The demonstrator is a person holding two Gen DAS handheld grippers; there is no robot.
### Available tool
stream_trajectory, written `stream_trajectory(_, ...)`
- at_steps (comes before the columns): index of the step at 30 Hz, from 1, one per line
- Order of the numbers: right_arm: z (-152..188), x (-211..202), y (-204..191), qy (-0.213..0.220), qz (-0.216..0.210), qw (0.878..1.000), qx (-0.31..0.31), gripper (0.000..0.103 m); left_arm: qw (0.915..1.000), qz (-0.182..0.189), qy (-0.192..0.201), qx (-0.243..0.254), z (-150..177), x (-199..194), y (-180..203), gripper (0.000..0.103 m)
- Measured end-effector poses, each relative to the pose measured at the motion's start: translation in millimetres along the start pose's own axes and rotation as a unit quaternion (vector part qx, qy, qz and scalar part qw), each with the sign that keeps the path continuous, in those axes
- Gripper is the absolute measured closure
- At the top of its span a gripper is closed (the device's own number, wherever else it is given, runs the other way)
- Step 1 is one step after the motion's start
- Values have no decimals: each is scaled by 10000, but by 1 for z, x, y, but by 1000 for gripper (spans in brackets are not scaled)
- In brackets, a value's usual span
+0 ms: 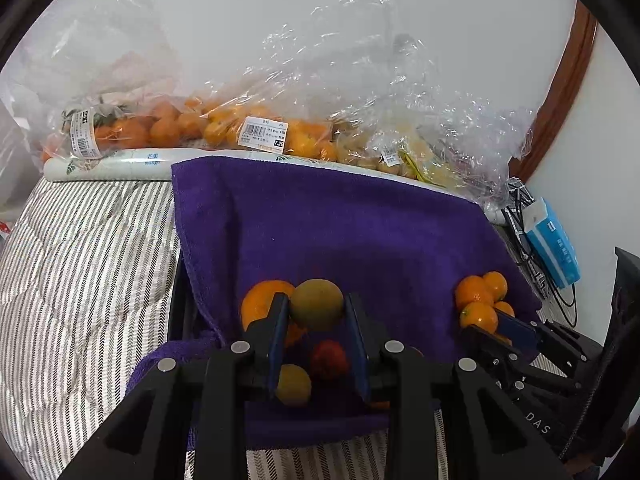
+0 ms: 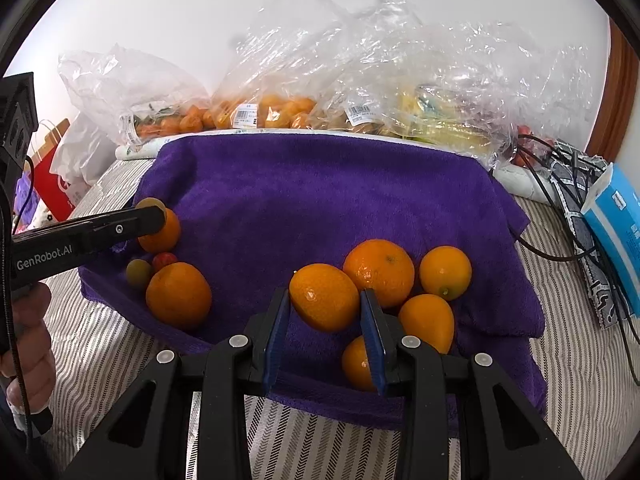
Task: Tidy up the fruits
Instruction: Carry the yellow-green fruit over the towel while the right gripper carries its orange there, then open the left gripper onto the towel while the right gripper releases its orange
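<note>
Mid-sort: left gripper (image 1: 316,312) pinches a round greenish-yellow fruit (image 1: 317,304), right gripper (image 2: 325,300) clamps an oval orange kumquat (image 2: 324,297). Next, probably drop it with the orange pile (image 2: 416,280) at 2 o'clock.

Plush, matt purple towel (image 2: 312,200) over striped quilted cloth bedding (image 1: 80,260); glossy, dimpled orange fruit (image 2: 325,297); crinkled shiny clear plastic bags (image 2: 360,60) far behind; matt black plastic gripper fingers (image 1: 280,328)
</note>
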State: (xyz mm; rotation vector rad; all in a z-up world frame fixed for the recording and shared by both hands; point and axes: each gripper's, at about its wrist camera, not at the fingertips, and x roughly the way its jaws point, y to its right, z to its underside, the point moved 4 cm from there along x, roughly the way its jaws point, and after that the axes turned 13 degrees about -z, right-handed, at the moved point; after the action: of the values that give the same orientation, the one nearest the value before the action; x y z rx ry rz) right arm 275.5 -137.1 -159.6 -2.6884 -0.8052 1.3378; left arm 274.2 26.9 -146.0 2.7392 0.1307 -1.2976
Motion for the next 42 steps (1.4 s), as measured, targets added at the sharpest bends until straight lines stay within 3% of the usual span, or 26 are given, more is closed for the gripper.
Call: stream_trajectory(42, 2, 0, -6, 53, 210, 9994, -270, 67, 9998, 165, 92, -7, 1, 1, 3, 76)
